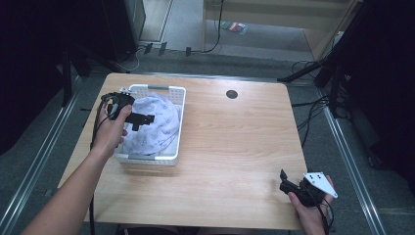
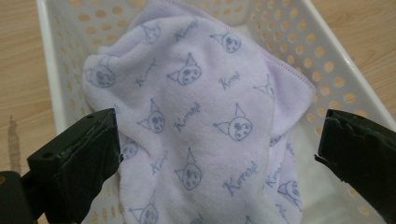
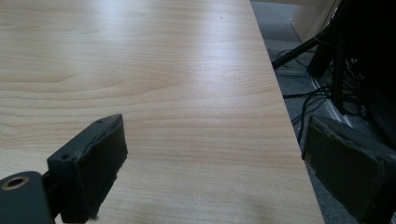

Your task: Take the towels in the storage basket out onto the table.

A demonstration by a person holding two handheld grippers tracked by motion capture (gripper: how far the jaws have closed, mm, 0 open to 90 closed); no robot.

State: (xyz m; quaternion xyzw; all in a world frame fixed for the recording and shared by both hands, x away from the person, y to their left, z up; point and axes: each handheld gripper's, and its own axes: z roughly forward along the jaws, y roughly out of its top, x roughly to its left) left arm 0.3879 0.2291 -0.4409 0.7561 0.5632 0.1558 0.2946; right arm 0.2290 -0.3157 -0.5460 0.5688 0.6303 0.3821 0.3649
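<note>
Left gripper [image 2: 219, 154] jaws apart, towel [image 2: 196, 121] between, in basket [image 2: 336, 60]; right gripper [image 3: 210, 172] jaws apart.

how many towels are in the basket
1: a lilac towel with cat-face print lies bunched in the white basket, beneath the open left gripper. Another could be hidden underneath.

Basket walls [image 1: 180, 115] hem the towel [image 1: 155, 122]; open above, seemingly.
</note>
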